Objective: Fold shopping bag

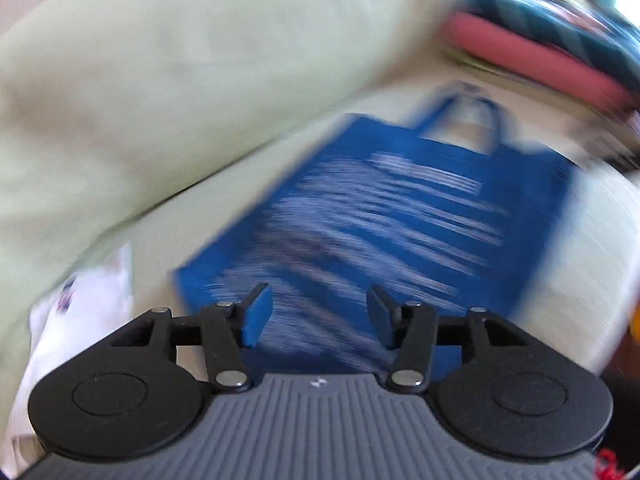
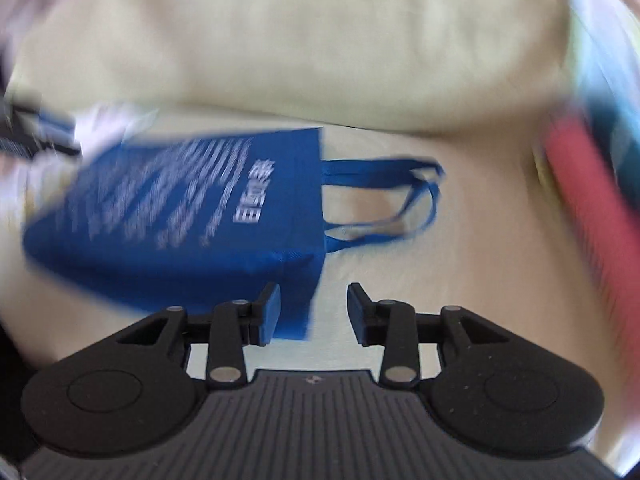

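Fabric of the blue shopping bag [image 2: 180, 216] looks light and floppy, best pinched at a corner, both left tongs [image 1: 318, 316] and right tongs [image 2: 314, 312] released, empty.

The left gripper [image 1: 320, 316] and right gripper [image 2: 314, 312] match: black linkage arms with silver pivot pins, 2 blue-padded fingers, ribbed grey body at 6 o'clock.
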{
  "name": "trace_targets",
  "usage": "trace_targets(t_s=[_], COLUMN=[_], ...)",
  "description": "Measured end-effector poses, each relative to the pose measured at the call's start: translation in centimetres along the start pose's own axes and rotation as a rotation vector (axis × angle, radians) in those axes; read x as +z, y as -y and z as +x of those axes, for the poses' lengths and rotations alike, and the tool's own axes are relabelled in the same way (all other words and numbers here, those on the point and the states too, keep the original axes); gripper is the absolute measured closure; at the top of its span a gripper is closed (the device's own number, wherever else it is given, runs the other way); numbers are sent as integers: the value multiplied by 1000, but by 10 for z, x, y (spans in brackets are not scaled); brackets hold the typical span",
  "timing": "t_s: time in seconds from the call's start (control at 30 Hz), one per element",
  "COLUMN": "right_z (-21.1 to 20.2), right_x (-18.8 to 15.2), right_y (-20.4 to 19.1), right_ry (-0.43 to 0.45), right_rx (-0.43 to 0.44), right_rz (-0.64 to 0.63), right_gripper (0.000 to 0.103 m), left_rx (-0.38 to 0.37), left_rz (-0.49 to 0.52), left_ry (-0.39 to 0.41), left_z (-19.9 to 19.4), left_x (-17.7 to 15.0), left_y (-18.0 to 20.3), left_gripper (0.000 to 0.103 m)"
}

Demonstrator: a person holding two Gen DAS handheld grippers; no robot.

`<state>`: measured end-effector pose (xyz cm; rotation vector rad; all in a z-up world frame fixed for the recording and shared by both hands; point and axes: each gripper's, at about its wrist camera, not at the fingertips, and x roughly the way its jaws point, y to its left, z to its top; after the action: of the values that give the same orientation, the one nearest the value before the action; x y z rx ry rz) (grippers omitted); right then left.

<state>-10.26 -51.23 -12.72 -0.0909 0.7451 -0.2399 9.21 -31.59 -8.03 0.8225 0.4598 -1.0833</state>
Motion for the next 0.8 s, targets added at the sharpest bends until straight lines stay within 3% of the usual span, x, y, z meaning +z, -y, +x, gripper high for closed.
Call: trace_targets(t_s=[0.13, 0.27, 0.3, 0.33, 0.37, 0.43, 0.57, 0.7, 0.77, 0.8], right_z=[3, 13, 17, 21, 24, 31, 39, 36, 36, 38], right_x=[14, 20, 21, 22, 23, 25, 30, 31, 33, 33], right_y=[-12, -29, -30, -32, -33, -29, -13, -17, -20, -23], right_ry=[13, -10, -24, -38, -52, -72, -78, -57, -74, -100], right_rx=[38, 52, 70, 87, 105, 140, 191, 211, 222, 210], right_rz=[-323, -589, -613, -636, -659, -650, -556, -655, -712, -739], right_gripper=[51, 49, 49, 48, 48, 41, 39, 46, 84, 89], left_rx=[37, 29, 34, 35, 34, 47, 149, 234, 260, 270], left_rz=[192, 321, 355, 380, 404, 436, 516, 583, 589, 589], left_ry=[-12, -42, -50, -62, -77, -68, 43, 135, 146, 147], left_z=[15, 38, 42, 45, 49, 50, 36, 18, 13, 12], left_x=[13, 19, 17, 13, 11, 5, -14, -32, -38, -40], left_y=[61, 84, 87, 89, 91, 95, 107, 113, 114, 115], left_gripper=[44, 49, 62, 83, 91, 102, 103, 103, 103, 103])
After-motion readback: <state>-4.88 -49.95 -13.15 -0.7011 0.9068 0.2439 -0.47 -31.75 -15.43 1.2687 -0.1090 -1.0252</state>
